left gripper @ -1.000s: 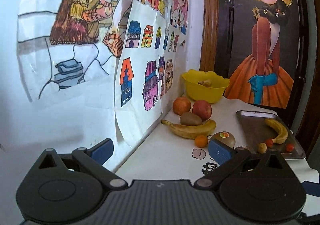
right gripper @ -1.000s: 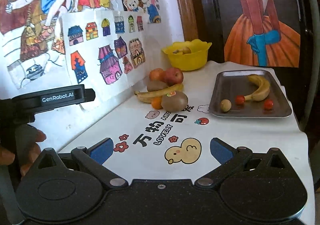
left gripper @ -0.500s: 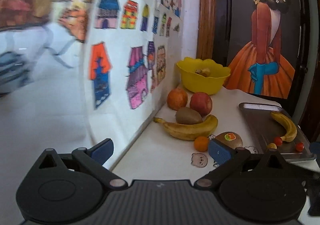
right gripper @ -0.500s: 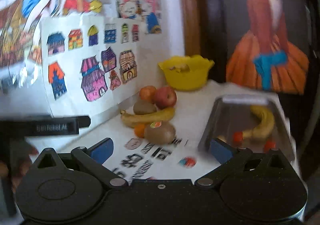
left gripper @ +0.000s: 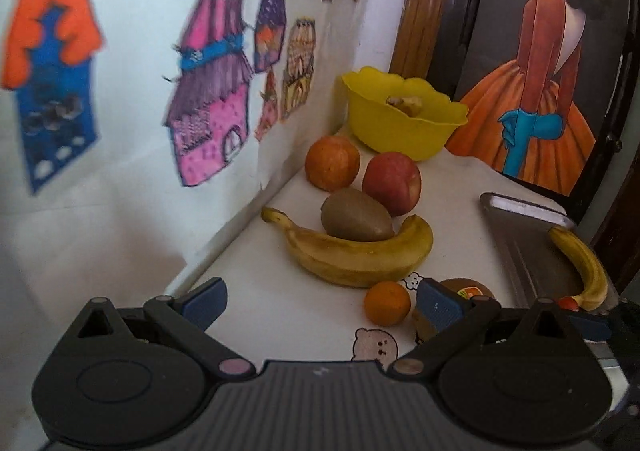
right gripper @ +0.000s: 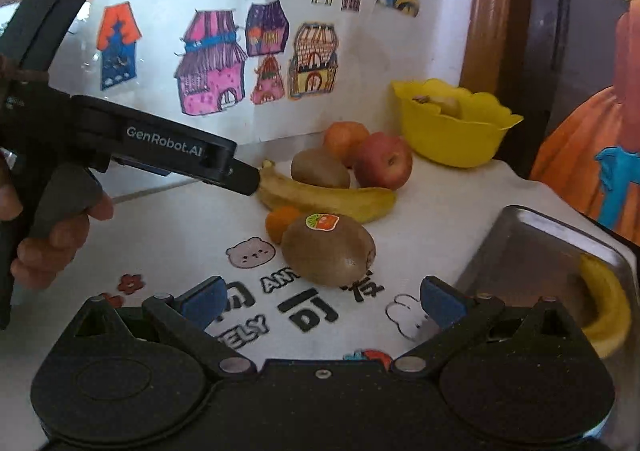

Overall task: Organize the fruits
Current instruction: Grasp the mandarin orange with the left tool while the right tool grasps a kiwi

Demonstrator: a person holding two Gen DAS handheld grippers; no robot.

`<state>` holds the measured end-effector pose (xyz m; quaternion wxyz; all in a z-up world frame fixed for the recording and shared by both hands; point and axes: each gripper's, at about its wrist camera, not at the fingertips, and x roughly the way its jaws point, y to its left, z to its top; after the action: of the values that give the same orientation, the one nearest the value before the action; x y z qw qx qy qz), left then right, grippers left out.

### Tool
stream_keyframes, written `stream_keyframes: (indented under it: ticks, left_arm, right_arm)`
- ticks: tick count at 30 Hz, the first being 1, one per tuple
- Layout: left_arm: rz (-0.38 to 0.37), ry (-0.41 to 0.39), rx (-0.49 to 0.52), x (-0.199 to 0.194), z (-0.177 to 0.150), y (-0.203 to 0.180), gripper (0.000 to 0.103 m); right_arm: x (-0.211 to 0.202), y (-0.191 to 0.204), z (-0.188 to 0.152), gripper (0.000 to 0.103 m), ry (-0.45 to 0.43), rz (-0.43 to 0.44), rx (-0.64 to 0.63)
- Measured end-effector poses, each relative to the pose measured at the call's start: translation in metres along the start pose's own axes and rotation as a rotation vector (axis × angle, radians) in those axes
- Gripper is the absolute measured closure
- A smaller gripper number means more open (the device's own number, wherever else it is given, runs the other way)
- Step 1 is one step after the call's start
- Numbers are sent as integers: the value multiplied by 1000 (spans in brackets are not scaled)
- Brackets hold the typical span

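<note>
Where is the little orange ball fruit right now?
In the left wrist view the small orange sits on the white tablecloth just in front of the big banana, with the stickered kiwi on its right side.

Between my right jaws lies a kiwi (right gripper: 329, 251) with dull, fuzzy brown skin and a glossy sticker (right gripper: 322, 221). Right of them, the tray (right gripper: 532, 239) is brushed grey metal with a soft sheen. Ahead of my left jaws the banana (left gripper: 352, 251) has smooth, matt yellow peel, the apple (left gripper: 392, 183) a faint shine, and the bowl (left gripper: 400, 127) is glossy yellow plastic. The bench (left gripper: 280, 303) wears a smooth printed white cover. Left of my jaws hang paper drawings (right gripper: 208, 63).
</note>
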<state>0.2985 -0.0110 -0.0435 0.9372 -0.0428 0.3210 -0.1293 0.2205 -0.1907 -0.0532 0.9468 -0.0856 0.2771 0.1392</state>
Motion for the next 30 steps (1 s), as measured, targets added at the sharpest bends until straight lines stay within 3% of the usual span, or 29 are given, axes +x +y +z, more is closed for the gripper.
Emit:
stream_keyframes:
  ticks: [10,26,30]
  left_arm:
    - [-74,47,-14,26,2,-4,5]
    - [-131,102,-20,39,3,-6,36]
    - [-147,104,-5,40,4,-10,44]
  right_arm:
    - [32,-7,11,3,-31,40,1]
    - [56,-9,18,20,27,80,-36]
    - [57,-11,18,34,34,63,-22]
